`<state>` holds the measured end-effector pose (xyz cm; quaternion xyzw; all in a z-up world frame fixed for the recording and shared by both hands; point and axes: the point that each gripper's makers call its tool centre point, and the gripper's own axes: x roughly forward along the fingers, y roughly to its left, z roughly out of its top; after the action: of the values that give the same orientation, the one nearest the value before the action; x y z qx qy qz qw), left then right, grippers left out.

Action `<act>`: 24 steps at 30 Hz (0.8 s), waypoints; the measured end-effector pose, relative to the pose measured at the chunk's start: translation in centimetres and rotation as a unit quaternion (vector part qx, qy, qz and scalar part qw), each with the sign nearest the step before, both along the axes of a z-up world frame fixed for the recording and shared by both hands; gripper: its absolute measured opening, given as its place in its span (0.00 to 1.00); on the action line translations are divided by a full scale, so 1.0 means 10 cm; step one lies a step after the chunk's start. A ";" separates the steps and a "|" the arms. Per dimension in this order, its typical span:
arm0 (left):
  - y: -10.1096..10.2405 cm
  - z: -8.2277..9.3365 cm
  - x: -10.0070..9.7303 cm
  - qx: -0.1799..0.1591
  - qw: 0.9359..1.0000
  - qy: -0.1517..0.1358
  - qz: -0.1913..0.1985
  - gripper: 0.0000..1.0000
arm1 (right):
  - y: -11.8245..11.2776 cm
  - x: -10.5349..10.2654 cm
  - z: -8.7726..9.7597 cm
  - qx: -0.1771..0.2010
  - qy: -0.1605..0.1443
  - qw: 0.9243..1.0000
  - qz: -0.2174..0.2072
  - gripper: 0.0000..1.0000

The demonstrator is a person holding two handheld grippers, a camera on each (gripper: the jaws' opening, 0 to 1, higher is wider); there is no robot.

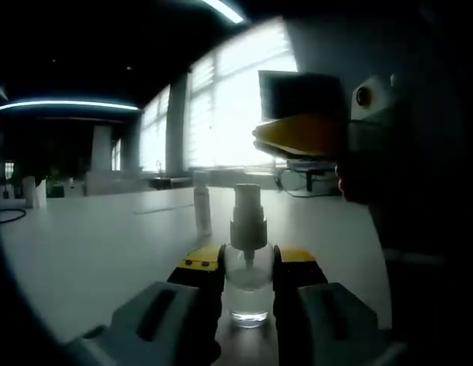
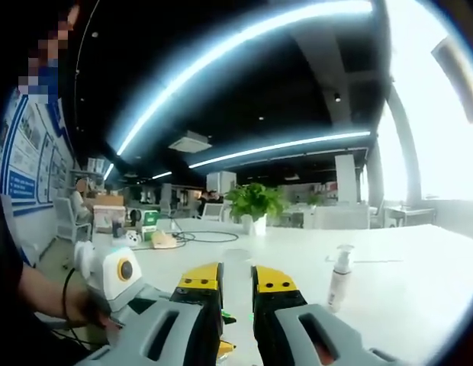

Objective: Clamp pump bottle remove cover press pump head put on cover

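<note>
I observed the pump bottle (image 1: 249, 282) standing upright on the white table (image 1: 91, 252), a clear bottle with its white pump head (image 1: 248, 217) exposed at the top. The left gripper (image 1: 249, 268) was pinching the bottle body, one yellow-tipped jaw pressed against each side.

Obstructions: in the left gripper view, the right gripper (image 1: 313, 133) hung above and to the right of the pump head, apart from it, with a person's hand (image 1: 351, 183) behind it. A slim clear cover (image 1: 202, 210) stood upright on the table just beyond and to the left of the bottle, not touching it. Small white items (image 1: 32, 191) sat at the far left of the table, well apart from the bottle.

In the right gripper view, the right gripper (image 2: 236, 280) had its jaws drawn nearly together with a narrow gap and nothing between them. A second white pump bottle (image 2: 339, 278) stood to the right on the table, apart from the jaws. A potted plant (image 2: 254, 206), a black cable (image 2: 198, 238) and boxes (image 2: 107, 210) lay farther back. The left gripper (image 2: 114, 271) and the hand holding it showed at lower left.

Clearance: I noted open table surface to the left of the clamped bottle and to the right of the second bottle. Bright windows (image 1: 229, 99) lay beyond the table's far edge.
</note>
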<state>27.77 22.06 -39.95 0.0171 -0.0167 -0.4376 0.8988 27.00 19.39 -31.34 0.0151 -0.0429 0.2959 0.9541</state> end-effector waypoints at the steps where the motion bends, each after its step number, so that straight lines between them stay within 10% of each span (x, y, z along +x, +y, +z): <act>1: 0.00 0.00 0.00 0.000 1.000 0.000 0.000 0.16 | -0.01 0.00 0.00 -0.002 -0.001 1.000 -0.002 0.09; 24: 0.01 0.00 0.00 0.001 1.000 -0.001 0.001 0.16 | -0.51 0.11 -0.10 0.002 -0.001 0.998 -0.068 0.10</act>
<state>27.79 22.12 -40.00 0.0188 -0.0169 -0.4366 0.8993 28.11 14.24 -32.36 0.0140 -0.0458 0.2304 0.9719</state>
